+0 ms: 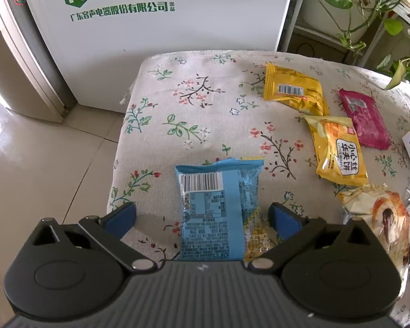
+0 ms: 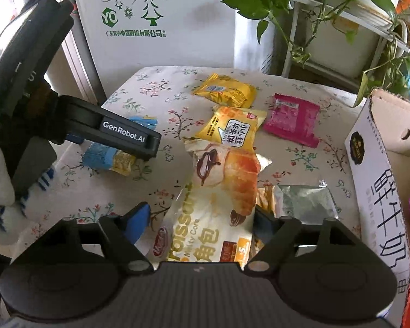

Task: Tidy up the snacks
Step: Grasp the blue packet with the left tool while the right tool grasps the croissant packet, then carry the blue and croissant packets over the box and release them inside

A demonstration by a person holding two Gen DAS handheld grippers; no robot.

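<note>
Left wrist | blue snack packet point(image 1: 218, 207) between open left claw point(image 1: 202, 218) fingers, untouched

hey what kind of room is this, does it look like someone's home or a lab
Most likely a home, perhaps a kitchen or dining corner. A white fridge stands behind a table with a floral tablecloth, trailing potted plants sit on a rack alongside, and the floor is glossy tile.

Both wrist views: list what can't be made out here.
- Cardboard box: its contents are cut off by the right edge of the right wrist view.
- Blue packet: front face down; the left gripper covers most of it in the right wrist view.
- Croissant pack: its near end hidden behind the gripper body, left wrist view.
</note>
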